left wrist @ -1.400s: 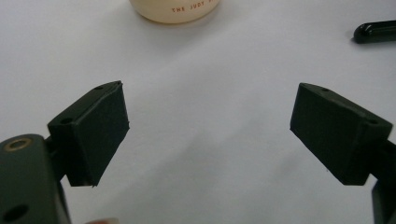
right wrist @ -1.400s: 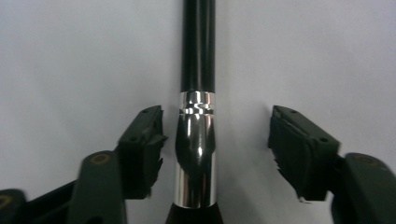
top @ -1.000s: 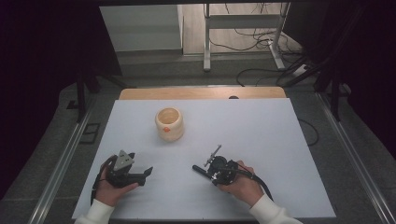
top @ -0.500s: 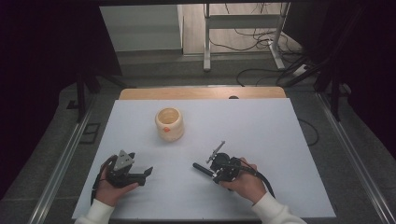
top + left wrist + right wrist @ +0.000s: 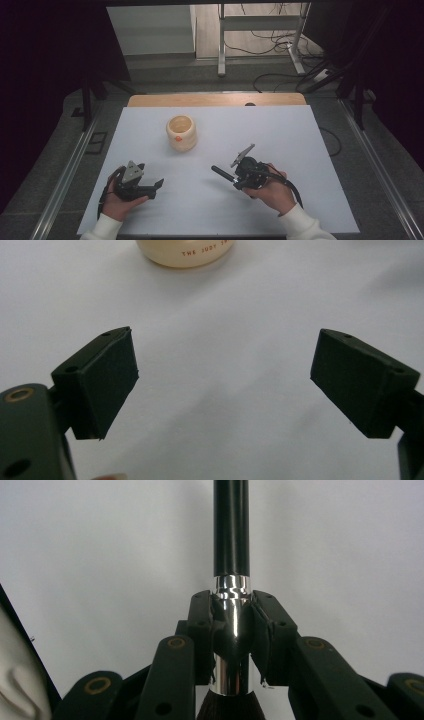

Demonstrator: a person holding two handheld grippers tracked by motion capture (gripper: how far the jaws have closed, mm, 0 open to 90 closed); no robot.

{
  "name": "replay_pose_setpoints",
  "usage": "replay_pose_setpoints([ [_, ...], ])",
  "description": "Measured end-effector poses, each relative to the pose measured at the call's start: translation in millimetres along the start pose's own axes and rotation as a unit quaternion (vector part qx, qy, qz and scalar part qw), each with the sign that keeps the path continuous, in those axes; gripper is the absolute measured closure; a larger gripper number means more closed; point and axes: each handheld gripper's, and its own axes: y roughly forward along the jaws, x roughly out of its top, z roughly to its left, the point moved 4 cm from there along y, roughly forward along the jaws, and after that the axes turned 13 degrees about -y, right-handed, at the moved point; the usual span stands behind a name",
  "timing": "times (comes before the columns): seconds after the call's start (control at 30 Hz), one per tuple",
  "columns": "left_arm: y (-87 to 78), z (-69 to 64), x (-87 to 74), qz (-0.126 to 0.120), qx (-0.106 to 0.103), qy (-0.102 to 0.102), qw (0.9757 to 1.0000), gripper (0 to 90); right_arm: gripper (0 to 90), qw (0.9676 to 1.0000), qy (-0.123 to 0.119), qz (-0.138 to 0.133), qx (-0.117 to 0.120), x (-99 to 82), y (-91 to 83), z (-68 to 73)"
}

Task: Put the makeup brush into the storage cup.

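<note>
My right gripper (image 5: 239, 179) is shut on a brush (image 5: 221, 173) at the table's front right. In the right gripper view its pads (image 5: 200, 630) clamp the shiny silver ferrule of the brush (image 5: 231, 530). The black handle points away from me and dark bristles sit below the jaws. My left gripper (image 5: 154, 189) rests at the front left, held by a hand. Its jaws stand wide open over bare white table (image 5: 222, 375). A cream round cup (image 5: 181, 132) stands upright toward the back, ahead of the left gripper; its base (image 5: 182, 252) carries small lettering.
The white sheet covering the table (image 5: 280, 135) ends at a wooden strip (image 5: 215, 99) along the back edge. Beyond it are a floor with cables (image 5: 280, 75) and a metal stand's legs (image 5: 221, 45). Dark frames flank both sides.
My right gripper has lifted slightly and drifted to the right with the brush still clamped. The left gripper and the cup have not moved.
</note>
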Motion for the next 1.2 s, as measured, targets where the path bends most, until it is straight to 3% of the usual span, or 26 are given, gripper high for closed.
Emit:
replay_pose_setpoints([
  [0.77,-1.6,-5.6,2.8,-0.006,-0.002,0.009,0.9999,12.2,72.0,0.9998,0.006,-0.017,-0.007,-3.7,-11.7,-7.7],
  [1.0,-3.6,-12.8,6.7,-0.019,-0.013,0.01,0.9997,11.5,72.0,0.9999,0.004,-0.016,-0.004,-3.6,-10.5,-7.9],
  [1.2,-3.3,-15.9,9.5,-0.026,-0.009,0.017,0.9995,10.3,72.0,0.9998,0.004,-0.017,-0.003,-3.4,-11.0,-7.2],
])
